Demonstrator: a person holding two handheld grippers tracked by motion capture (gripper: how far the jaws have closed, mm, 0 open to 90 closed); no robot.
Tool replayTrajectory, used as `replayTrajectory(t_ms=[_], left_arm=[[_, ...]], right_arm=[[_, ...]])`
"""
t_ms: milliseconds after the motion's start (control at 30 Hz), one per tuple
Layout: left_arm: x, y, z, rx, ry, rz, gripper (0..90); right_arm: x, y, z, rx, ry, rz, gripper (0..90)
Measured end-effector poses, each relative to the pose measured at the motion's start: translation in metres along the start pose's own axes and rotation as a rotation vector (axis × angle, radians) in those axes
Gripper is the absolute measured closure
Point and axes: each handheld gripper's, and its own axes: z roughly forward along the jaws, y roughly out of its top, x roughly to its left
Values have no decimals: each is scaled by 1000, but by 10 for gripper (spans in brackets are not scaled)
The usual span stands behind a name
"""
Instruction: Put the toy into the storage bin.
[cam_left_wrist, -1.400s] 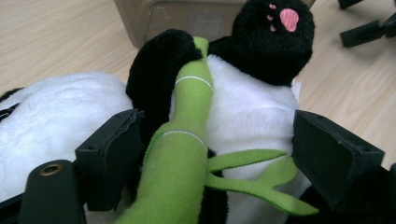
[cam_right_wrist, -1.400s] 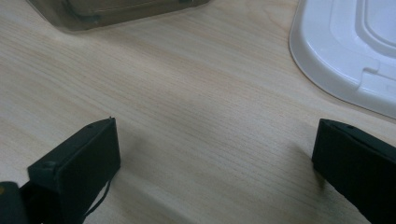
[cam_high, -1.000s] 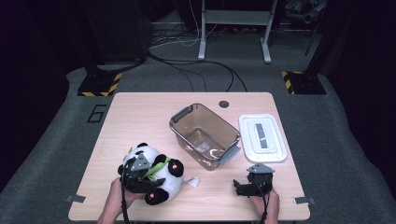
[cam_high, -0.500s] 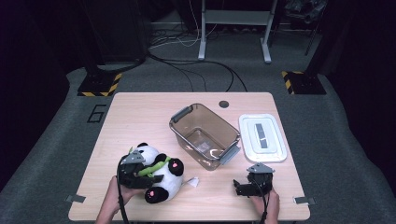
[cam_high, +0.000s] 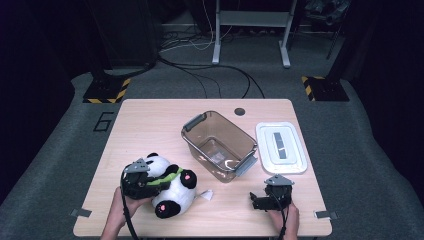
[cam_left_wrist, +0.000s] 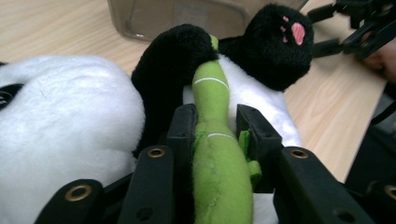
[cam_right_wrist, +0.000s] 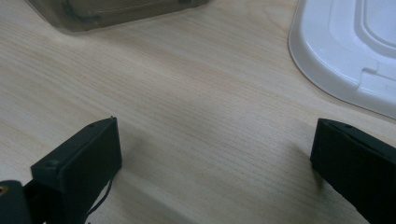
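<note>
The left gripper (cam_left_wrist: 215, 140), its jaws just closing, is pinching the green bamboo stalk (cam_left_wrist: 219, 163) between its fingers, gripping the panda plush (cam_high: 167, 187) for lifting toward the clear bin (cam_high: 220, 145), while the right gripper (cam_right_wrist: 215, 154) is resting spread.

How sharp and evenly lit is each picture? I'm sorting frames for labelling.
High view: wooden table evenly lit, surroundings dark, soft overall; faint glare on the clear plastic bin. Left gripper view: green plush bamboo stalk sharp between the left tongs, black-and-white panda plush bright, nearly washed out. Right gripper view: wood grain crisp, the right tongs cast soft shadows, white plastic lid slightly glary.
</note>
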Motion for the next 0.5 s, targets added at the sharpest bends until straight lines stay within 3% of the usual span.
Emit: replayTrajectory(t_ms=[233, 500], left_arm=[[-6, 4, -5, -12, 49, 66, 739], [-4, 5, -11, -19, 35, 109, 739]], right_arm=[[0, 0, 0, -1, -1, 3, 20], [0, 0, 0, -2, -5, 6, 20]])
